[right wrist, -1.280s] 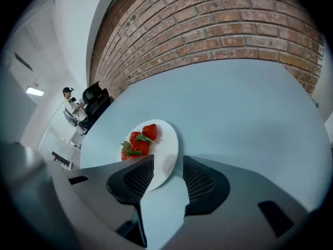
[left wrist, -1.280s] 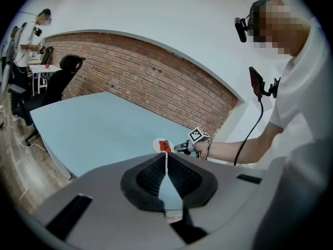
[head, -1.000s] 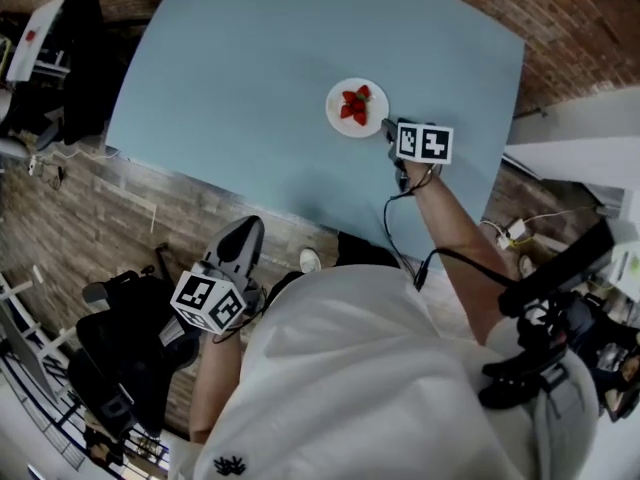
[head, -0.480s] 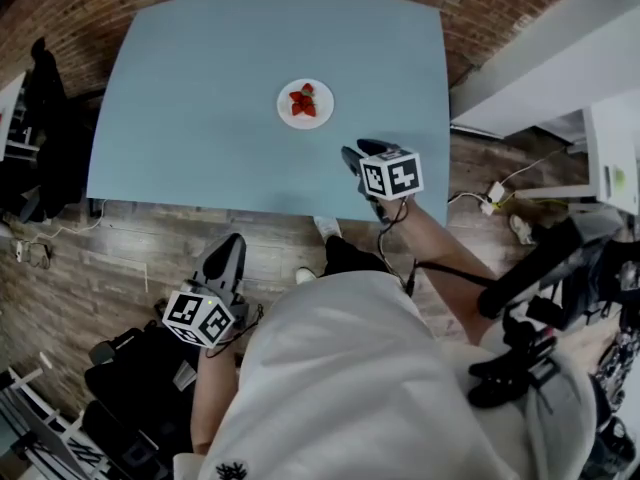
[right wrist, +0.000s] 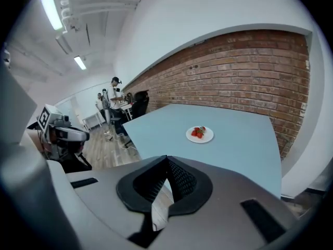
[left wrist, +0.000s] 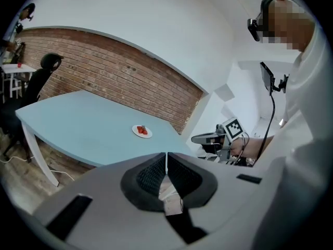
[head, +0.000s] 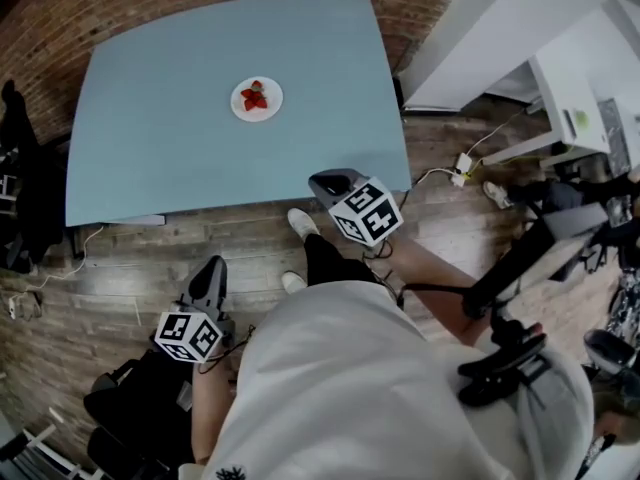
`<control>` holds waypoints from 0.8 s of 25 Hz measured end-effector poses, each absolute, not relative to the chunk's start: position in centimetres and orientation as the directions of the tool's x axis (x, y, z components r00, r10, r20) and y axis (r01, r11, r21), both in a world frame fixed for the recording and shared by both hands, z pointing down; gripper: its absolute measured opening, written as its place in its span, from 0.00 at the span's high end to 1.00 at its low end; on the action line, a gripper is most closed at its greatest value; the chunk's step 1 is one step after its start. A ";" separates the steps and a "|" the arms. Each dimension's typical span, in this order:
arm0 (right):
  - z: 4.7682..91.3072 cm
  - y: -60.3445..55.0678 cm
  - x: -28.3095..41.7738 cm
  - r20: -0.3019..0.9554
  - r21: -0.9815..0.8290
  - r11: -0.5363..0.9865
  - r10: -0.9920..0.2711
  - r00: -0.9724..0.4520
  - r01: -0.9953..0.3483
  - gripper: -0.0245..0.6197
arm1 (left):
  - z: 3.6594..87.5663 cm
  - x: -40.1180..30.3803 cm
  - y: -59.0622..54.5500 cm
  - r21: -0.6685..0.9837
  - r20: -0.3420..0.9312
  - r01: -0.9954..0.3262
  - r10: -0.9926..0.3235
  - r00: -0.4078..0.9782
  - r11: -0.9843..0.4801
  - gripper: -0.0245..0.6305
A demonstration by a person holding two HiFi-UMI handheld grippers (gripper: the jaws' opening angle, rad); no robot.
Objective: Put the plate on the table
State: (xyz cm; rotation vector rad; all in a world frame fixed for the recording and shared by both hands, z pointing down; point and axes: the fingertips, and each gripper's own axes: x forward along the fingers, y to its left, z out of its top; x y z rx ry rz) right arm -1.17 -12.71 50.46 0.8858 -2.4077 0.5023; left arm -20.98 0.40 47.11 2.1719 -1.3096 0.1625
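A small white plate with red strawberries sits on the light blue table, toward its far middle. It also shows as the plate in the left gripper view and the plate in the right gripper view. My right gripper hangs shut and empty over the wooden floor, just off the table's near right corner. My left gripper is low at my left side, over the floor, shut with nothing in it. Both are well away from the plate.
A brick wall runs behind the table. White furniture and cables lie to the right. A black chair stands at the left. People stand far off in the right gripper view. The floor is wooden planks.
The right gripper left the plate's edge, drew back off the table toward my body and closed. The view pulled away from the table; the plate stayed put.
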 end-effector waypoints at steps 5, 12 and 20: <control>48.3 -8.6 -0.4 0.535 -0.116 0.752 -0.503 -0.679 -0.649 0.95 | 47.1 -19.2 1.7 0.397 0.406 -0.826 -0.731 0.549 -0.400 0.96; 47.2 -5.4 0.2 0.514 -0.101 0.777 -0.494 -0.701 -0.622 0.95 | 46.9 -16.8 3.3 0.416 0.410 -0.787 -0.679 0.610 -0.456 0.96; 46.3 -4.3 -0.4 0.488 -0.097 0.798 -0.482 -0.727 -0.594 0.95 | 46.9 -16.2 4.6 0.404 0.421 -0.787 -0.669 0.612 -0.466 0.96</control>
